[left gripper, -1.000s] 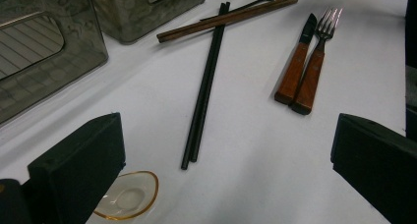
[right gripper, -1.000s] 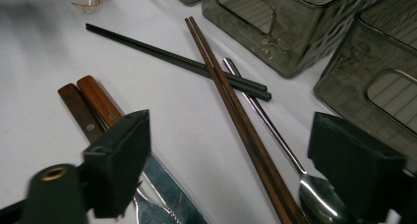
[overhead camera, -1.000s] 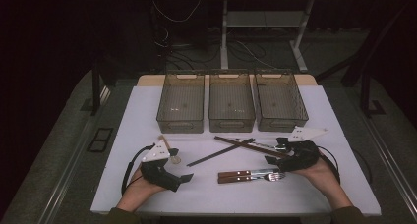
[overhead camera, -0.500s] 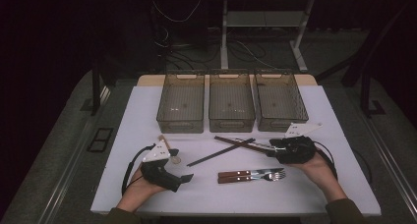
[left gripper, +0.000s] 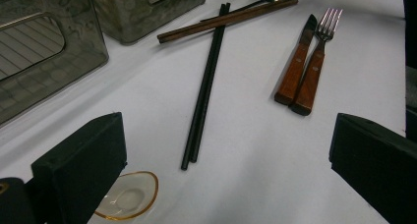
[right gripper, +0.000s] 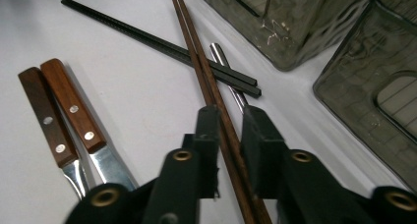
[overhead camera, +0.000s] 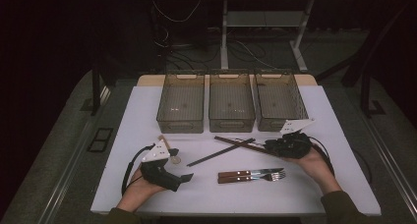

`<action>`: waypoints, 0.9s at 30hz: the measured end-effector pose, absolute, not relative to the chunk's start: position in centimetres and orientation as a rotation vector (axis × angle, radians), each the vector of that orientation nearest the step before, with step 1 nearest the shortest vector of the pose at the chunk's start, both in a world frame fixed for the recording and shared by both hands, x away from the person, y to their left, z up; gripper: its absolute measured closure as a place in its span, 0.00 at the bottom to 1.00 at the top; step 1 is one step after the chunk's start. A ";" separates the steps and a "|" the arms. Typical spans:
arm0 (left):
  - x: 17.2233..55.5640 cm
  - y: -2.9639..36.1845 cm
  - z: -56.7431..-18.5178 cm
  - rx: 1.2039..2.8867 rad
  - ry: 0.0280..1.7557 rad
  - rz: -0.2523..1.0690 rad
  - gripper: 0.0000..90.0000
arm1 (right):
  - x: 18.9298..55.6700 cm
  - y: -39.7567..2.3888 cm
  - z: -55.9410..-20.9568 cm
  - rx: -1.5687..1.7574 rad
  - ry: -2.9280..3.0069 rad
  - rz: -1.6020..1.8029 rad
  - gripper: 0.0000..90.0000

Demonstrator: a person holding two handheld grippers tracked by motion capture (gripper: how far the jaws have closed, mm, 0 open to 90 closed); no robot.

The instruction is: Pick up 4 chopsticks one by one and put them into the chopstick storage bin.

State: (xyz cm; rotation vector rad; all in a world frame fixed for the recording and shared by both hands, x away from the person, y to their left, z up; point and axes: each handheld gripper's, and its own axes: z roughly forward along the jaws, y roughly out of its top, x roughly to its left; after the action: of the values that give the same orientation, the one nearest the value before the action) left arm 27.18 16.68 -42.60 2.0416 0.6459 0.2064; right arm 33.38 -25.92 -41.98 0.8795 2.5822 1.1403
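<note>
A pair of brown chopsticks (overhead camera: 241, 144) (right gripper: 194, 42) lies crossed over a pair of black chopsticks (overhead camera: 221, 153) (right gripper: 147, 37) on the white table. My right gripper (overhead camera: 269, 145) (right gripper: 230, 121) is low over the brown pair's right end. Its jaws have just been closing and now straddle the sticks with a thin gap left, so it is still open. My left gripper (overhead camera: 179, 166) (left gripper: 226, 135) rests at the front left, wide open with nothing between its jaws. A small glass dish (left gripper: 125, 197) (overhead camera: 176, 160) sits beside its left jaw.
A wooden-handled knife (left gripper: 295, 71) and fork (left gripper: 314, 67) lie side by side near the front edge (overhead camera: 251, 175). A metal spoon's handle (right gripper: 221, 54) runs under the chopsticks. Three smoky plastic bins (overhead camera: 181, 103) (overhead camera: 231, 101) (overhead camera: 279, 101) stand in a row behind.
The right gripper has moved left and slightly forward to the end of the brown chopsticks, and its jaws have narrowed around them. The left gripper has stayed put.
</note>
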 end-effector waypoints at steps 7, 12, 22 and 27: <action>27.1 16.7 -42.6 2.041 0.637 0.210 0.01 | 33.8 -25.8 -42.7 0.859 2.618 1.104 0.92; 27.1 16.7 -42.6 2.044 0.635 0.208 0.01 | 33.8 -25.6 -42.9 0.837 2.644 1.077 0.93; 27.1 16.7 -42.6 2.045 0.640 0.205 0.01 | 33.8 -25.4 -43.3 0.811 2.665 1.014 0.93; 27.1 16.7 -42.6 2.044 0.642 0.204 0.01 | 33.7 -25.2 -43.5 0.805 2.667 0.989 0.93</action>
State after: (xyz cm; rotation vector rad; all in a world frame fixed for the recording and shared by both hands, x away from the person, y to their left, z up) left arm 27.11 16.69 -42.63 2.0444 0.6424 0.2045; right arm 33.72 -25.24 -43.45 0.8049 2.6667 0.9891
